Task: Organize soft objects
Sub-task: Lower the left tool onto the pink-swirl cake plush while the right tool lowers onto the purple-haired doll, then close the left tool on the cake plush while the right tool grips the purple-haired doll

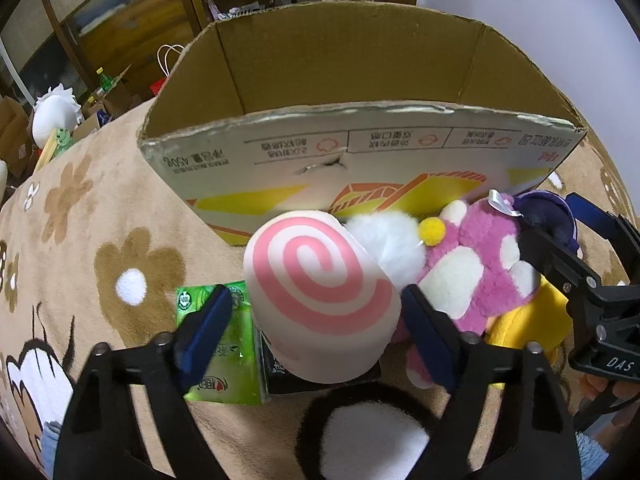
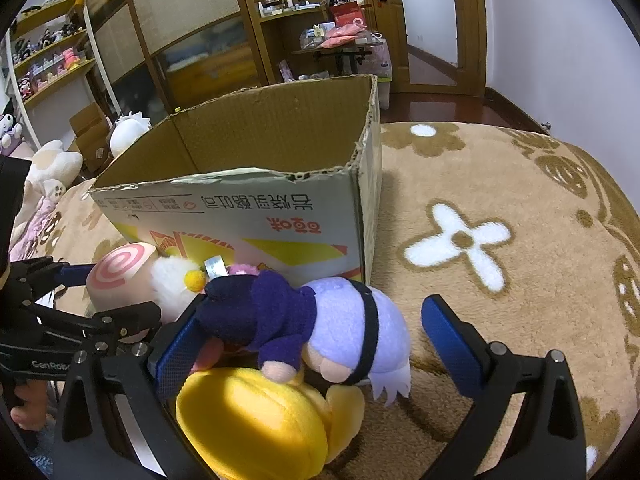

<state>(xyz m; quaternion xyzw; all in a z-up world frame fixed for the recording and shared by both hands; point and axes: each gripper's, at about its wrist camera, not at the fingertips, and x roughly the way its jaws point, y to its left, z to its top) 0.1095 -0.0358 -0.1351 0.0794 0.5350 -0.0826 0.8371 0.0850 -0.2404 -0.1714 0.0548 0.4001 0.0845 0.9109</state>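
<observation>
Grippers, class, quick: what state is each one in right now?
Left gripper: open, jaws either side of the swirl cushion, not visibly pressing it.
Right gripper: open around the purple doll, right pad clear of it.

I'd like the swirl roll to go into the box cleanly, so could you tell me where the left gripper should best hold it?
Across the pink-swirl roll's rounded sides, coming from above and the near side: its swirl face tilts up towards the left gripper, whose fingers already straddle it.
</observation>
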